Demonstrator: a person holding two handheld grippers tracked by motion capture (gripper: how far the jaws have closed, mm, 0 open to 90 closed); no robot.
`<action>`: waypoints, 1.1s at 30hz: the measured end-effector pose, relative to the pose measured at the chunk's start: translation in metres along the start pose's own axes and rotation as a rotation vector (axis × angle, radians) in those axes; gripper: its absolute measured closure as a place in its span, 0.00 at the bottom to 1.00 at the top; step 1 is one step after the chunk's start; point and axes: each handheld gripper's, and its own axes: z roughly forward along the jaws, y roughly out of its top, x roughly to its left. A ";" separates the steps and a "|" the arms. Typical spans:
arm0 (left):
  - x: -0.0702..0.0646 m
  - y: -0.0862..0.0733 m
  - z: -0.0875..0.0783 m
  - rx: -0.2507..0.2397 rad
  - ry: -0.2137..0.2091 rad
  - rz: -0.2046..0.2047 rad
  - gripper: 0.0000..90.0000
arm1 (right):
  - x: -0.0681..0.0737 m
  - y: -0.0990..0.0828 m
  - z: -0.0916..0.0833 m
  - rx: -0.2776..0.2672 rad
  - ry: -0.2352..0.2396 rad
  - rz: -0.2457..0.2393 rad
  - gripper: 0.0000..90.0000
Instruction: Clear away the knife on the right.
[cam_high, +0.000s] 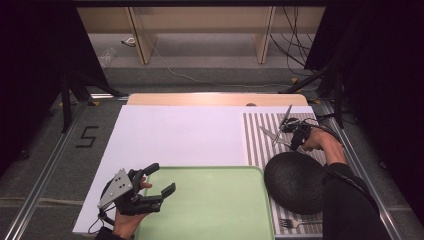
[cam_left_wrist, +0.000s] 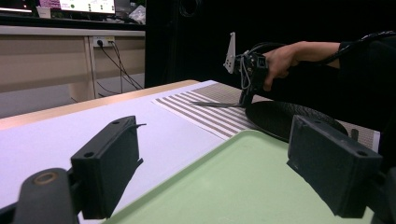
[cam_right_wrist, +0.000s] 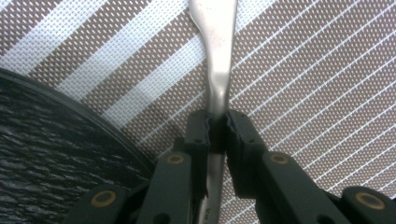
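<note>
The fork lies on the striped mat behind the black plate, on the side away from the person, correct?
Not quite. The fork lies on the striped mat in front of the black plate, on the person's side, as the high view shows. The utensil beyond the plate is another piece, pinched by the right gripper.

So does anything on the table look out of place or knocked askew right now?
Nothing stands out. The right gripper pinches a metal utensil over the striped placemat beside the dark plate; the green tray sits square.
</note>
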 end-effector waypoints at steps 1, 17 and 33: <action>0.000 0.000 0.000 0.000 0.000 -0.001 0.18 | 0.000 0.000 0.000 -0.001 -0.005 -0.015 0.89; 0.000 0.000 0.000 0.000 0.004 -0.003 0.18 | -0.004 -0.007 -0.031 -0.103 -0.112 -0.034 0.89; 0.000 0.000 0.000 0.000 0.008 0.004 0.18 | 0.019 -0.020 -0.075 -0.551 0.226 0.109 0.89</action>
